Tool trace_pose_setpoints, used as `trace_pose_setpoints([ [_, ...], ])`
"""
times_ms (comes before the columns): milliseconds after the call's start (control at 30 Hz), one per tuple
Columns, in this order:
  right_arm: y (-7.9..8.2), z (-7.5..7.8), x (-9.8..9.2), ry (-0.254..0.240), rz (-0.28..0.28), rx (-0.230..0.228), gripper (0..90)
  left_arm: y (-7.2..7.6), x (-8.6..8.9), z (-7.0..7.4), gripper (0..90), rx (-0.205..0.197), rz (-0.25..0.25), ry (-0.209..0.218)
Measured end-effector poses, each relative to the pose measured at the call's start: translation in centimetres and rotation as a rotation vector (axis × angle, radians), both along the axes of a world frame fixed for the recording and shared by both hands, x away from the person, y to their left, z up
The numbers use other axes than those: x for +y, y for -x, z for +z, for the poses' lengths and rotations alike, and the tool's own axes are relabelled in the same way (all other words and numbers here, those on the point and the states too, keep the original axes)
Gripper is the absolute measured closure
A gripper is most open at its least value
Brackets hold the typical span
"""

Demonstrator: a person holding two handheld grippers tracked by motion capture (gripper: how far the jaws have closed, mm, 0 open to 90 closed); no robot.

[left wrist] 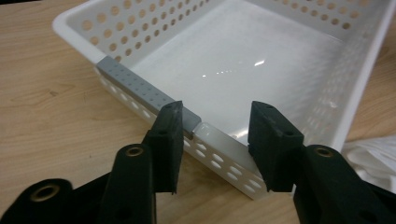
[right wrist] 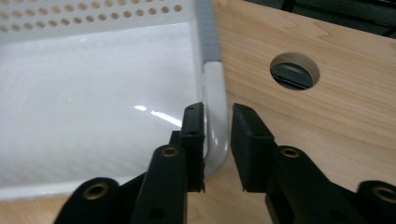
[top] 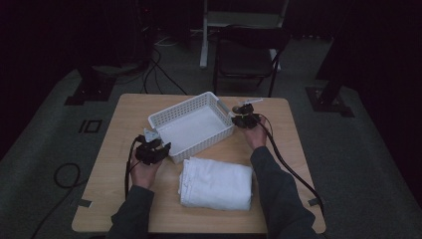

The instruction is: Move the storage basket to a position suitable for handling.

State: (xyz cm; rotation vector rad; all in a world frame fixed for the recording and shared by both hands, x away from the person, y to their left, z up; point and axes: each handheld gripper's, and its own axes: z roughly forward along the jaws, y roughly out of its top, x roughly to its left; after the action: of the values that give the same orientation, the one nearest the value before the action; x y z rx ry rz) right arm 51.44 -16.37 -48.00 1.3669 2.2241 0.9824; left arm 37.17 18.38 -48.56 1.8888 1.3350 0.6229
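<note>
On the wood-grain table [top: 124, 107], both jaws pinch the perforated plastic basket's [top: 164, 119] rim.

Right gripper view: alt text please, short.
The right gripper has its two black jaws set either side of the rim at a rounded corner of a white perforated basket, one jaw inside the wall and one outside. A grey handle strip runs along the rim, and the wooden table beside it has a round hole.
</note>
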Motion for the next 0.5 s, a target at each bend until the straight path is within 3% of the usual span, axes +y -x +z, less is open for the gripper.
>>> trace_pose_setpoints([
  [100, 0.8, 0.0, -0.3, 0.0, -0.013, -0.002, 76.7, -0.9, 0.2, 0.0, 57.7, 0.0, -0.007, -0.014],
  [233, 1.5, -0.1, -1.0, -0.022, -0.025, 0.006, 75.5, -2.2, 0.6, 0.3, 57.8, 0.035, -0.043, -0.007],
  [367, 2.3, -0.2, -1.6, -0.031, -0.035, 0.003, 74.2, -3.4, 0.5, 0.2, 58.0, 0.033, -0.053, -0.014],
  [467, 2.8, -0.2, -1.8, -0.027, -0.043, 0.0, 73.3, -4.3, 0.5, 0.1, 58.9, 0.036, -0.054, -0.004],
  [500, 3.5, -0.1, -1.9, -0.004, -0.053, -0.005, 72.1, -4.6, 0.5, 0.1, 60.0, 0.038, -0.057, -0.006],
])
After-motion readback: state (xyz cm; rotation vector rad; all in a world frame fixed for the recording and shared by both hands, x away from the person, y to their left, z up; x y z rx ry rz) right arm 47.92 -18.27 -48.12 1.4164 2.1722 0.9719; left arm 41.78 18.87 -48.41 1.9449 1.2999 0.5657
